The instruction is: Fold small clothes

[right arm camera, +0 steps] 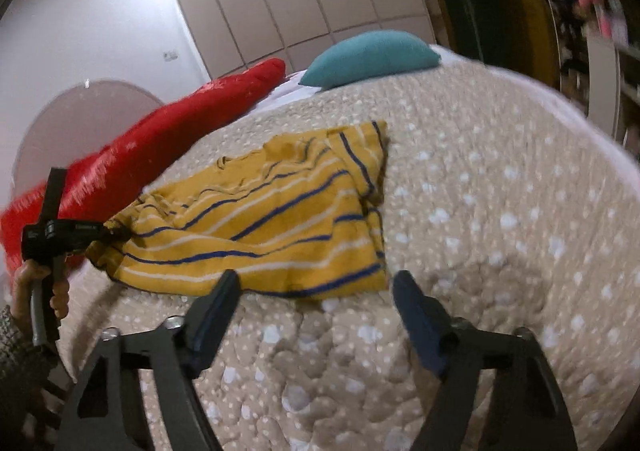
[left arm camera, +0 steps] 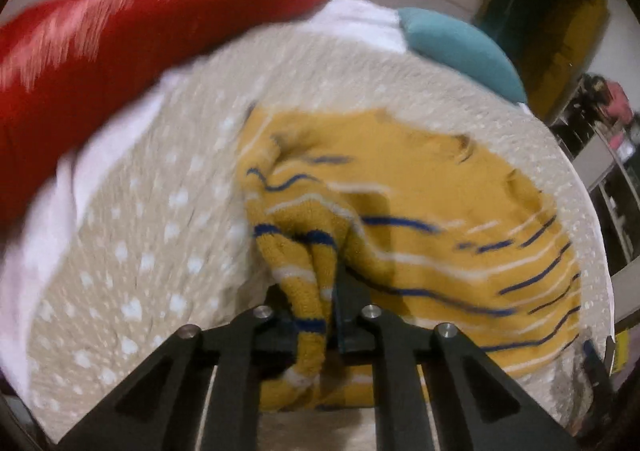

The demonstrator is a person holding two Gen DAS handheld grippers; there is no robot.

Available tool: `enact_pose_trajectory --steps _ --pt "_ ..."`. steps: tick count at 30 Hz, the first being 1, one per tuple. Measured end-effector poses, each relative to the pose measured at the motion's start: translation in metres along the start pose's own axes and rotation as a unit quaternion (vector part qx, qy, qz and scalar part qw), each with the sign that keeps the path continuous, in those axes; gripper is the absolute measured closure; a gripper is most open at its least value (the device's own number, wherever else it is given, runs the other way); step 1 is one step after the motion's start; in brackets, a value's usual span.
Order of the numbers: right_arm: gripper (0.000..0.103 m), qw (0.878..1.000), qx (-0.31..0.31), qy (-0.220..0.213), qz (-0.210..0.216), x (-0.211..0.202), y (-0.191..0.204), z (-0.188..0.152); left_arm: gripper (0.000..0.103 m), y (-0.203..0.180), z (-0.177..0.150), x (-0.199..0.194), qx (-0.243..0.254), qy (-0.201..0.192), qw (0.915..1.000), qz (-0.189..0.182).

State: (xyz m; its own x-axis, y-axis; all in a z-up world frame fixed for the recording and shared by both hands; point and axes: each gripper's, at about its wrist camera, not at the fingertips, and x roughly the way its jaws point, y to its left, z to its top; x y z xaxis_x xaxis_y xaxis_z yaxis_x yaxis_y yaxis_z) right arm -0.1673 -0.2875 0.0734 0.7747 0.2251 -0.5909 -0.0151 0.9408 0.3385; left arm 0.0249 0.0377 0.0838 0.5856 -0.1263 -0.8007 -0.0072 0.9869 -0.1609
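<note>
A small mustard-yellow garment with blue and white stripes (right arm camera: 256, 227) lies on the beige dotted bedspread (right arm camera: 480, 231). In the left wrist view my left gripper (left arm camera: 320, 315) is shut on a bunched corner of the garment (left arm camera: 420, 203) and lifts it off the bed. The left gripper also shows in the right wrist view (right arm camera: 108, 231), holding the garment's left corner. My right gripper (right arm camera: 316, 291) is open and empty, just in front of the garment's near edge, a little above the bedspread.
A long red pillow (right arm camera: 160, 131) lies along the left side of the bed. A teal cushion (right arm camera: 372, 59) sits at the far end. White wardrobe doors (right arm camera: 280, 3) stand behind. Cluttered shelves (right arm camera: 592, 31) are at the right.
</note>
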Motion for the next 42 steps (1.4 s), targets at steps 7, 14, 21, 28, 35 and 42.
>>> enact_pose_trajectory --steps 7,14,21,28,35,42 --pt "0.040 0.998 0.051 0.002 0.029 -0.010 -0.033 -0.016 0.093 -0.174 0.020 -0.024 0.138 -0.021 0.9858 -0.094" --pt "0.046 0.993 0.107 -0.011 0.041 -0.027 -0.068 -0.022 0.090 -0.291 -0.037 0.039 0.230 0.070 0.9617 -0.131" --pt "0.041 0.995 0.090 -0.014 0.028 -0.029 -0.059 -0.022 0.050 -0.220 -0.043 -0.025 0.152 0.058 0.9616 -0.221" --pt "0.026 0.995 0.068 -0.037 0.059 -0.029 -0.036 0.026 0.034 -0.147 -0.077 -0.077 0.147 -0.028 0.9807 -0.126" --pt "0.075 0.996 0.021 0.020 0.083 0.037 0.010 0.062 0.034 -0.092 -0.107 -0.072 0.085 -0.006 0.9892 -0.120" --pt "0.088 0.995 0.084 0.052 -0.029 0.051 -0.039 0.062 0.034 -0.053 -0.122 -0.073 0.066 -0.009 0.9950 -0.074"
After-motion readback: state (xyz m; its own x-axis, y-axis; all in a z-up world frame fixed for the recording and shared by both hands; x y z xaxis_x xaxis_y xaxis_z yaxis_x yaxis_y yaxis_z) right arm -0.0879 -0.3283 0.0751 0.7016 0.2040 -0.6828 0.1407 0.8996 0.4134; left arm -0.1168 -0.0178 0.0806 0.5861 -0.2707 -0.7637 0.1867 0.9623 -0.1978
